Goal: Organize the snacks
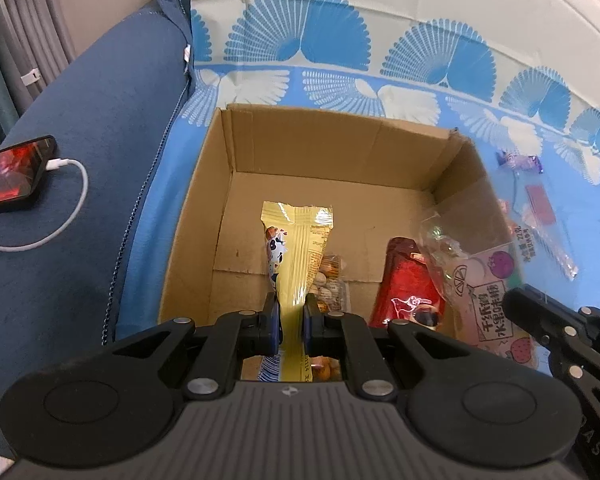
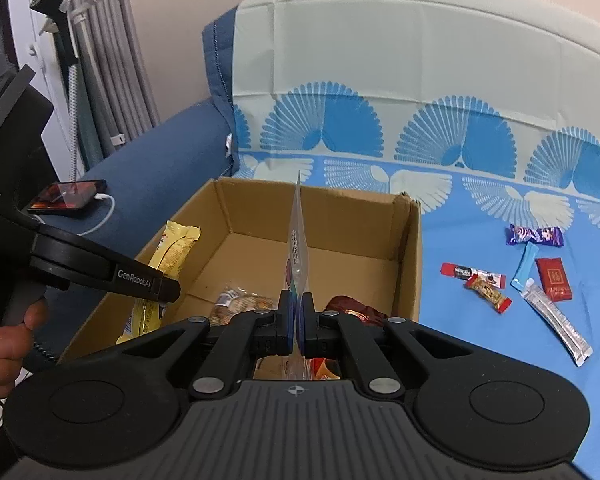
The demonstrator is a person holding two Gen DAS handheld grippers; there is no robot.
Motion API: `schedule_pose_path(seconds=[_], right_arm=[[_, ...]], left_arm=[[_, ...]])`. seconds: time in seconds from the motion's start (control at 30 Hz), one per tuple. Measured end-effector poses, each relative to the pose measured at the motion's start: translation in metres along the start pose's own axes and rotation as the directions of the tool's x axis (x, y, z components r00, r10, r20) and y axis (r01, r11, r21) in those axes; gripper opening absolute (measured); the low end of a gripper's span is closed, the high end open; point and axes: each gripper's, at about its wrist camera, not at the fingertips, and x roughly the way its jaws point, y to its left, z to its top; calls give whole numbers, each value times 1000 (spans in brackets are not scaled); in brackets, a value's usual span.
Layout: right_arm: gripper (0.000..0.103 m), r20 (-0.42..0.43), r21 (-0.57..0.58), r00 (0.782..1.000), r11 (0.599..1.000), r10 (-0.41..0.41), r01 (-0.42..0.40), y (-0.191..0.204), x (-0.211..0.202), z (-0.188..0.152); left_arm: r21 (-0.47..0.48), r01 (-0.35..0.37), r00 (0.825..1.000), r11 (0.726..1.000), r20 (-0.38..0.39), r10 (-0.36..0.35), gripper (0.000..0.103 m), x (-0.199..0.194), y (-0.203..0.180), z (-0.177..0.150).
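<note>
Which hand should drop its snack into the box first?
Probably the left. Its fingers hold the yellow packet right over the cardboard box's floor. The right gripper's clear fruit bag sits nearer the box's near edge.

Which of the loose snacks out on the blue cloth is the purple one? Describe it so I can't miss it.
Start at the open cardboard box on the blue fan-patterned cloth; the loose snacks lie on the cloth beside it, on the side away from the phone. The purple wrapper is the one farthest back, nearest the backrest. It is the only purple one, twisted at both ends, just behind a light blue stick.
</note>
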Motion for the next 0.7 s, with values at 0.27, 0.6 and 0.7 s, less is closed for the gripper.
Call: schedule_pose_path(seconds=[0.27, 0.6, 0.7], right_arm=[[14, -6, 53, 1000, 999, -7, 8, -7, 18, 5], [81, -41, 141, 998, 989, 38, -32, -9, -18, -5], [86, -62, 140, 998, 990, 30, -21, -3, -39, -16]], left_arm=[[34, -61, 998, 998, 3, 61, 98, 11, -2, 1], [-37, -57, 998, 998, 36, 58, 103, -37, 29, -30], [-57, -41, 998, 998, 37, 43, 103, -59, 31, -47]])
